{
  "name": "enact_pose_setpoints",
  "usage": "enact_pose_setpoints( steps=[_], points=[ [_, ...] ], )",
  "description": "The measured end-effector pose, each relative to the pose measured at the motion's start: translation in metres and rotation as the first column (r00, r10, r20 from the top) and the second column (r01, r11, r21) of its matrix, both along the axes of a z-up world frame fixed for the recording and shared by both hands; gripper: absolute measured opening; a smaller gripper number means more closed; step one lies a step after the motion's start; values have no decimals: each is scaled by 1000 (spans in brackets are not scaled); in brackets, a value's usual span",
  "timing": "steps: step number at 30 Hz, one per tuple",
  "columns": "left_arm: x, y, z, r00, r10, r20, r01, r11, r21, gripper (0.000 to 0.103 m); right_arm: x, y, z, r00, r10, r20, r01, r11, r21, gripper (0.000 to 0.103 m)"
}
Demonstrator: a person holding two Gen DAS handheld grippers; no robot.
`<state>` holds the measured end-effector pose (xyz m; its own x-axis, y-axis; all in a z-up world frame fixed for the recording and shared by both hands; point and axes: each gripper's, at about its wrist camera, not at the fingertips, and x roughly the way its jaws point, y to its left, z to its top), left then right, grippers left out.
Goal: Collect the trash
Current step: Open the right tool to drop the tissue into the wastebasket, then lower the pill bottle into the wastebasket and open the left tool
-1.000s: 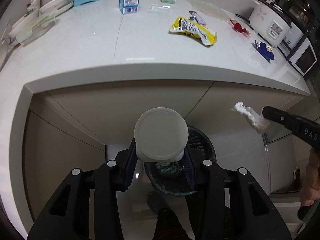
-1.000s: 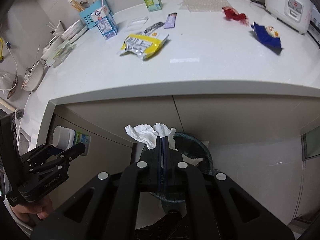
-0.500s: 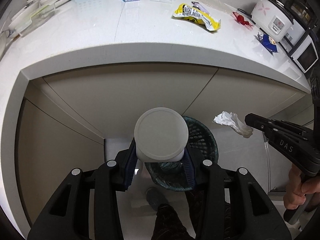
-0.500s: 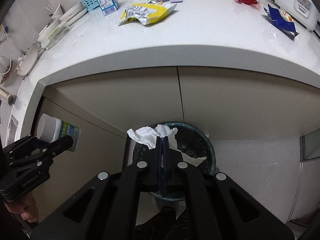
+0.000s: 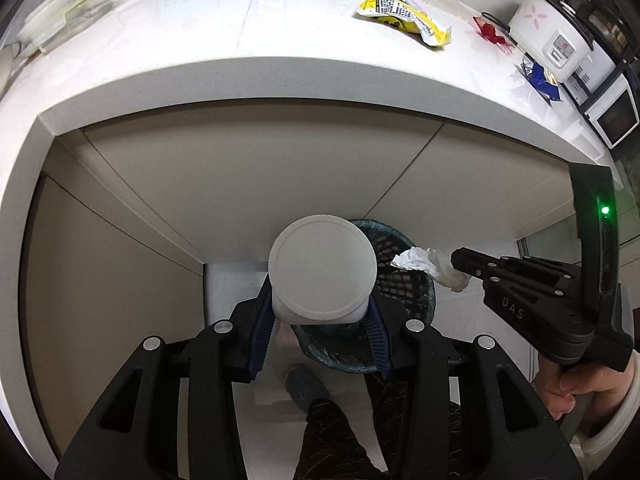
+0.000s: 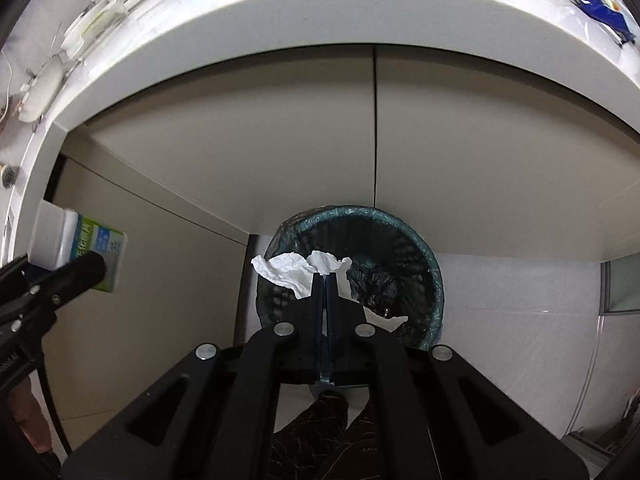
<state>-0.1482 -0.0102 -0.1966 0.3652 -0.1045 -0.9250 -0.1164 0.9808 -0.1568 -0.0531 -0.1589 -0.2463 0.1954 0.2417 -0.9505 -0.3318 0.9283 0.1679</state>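
Both grippers hold trash above the bin.
The left gripper (image 5: 320, 320) clamps a white bottle (image 5: 322, 271); the right gripper (image 6: 325, 280) pinches crumpled tissue (image 6: 290, 270) over the lined wastebasket (image 6: 434, 280), seemingly holding dark trash.

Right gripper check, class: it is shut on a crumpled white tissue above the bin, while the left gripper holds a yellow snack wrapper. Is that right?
One detail is wrong. The left gripper holds a white screw-cap bottle, not a wrapper; the left wrist view shows this. The yellow snack wrapper lies on the countertop. The right gripper is indeed shut on the crumpled white tissue above the bin.
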Motion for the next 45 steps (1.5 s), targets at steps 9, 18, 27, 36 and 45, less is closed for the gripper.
enact_pose_setpoints(
  steps=[9,18,27,36,45],
  points=[
    [-2,5,-1,1000,12,-12,-12,1000,1,41,-1,13,-5,999,46,-6,-47,998,-37,8],
    [5,-3,-3,1000,8,-18,-7,1000,14,41,1,-2,1,1000,-31,-3,31,1000,4,62],
    [12,-21,-18,999,-24,-42,25,1000,19,41,2,-30,19,993,-109,36,109,994,-2,90],
    [21,-48,-27,996,-76,-53,76,997,1,41,6,-67,29,979,-199,43,200,980,-18,95],
    [28,-68,-41,990,-111,-81,111,994,-7,41,6,-97,37,969,-239,61,240,970,-25,95]
  ],
)
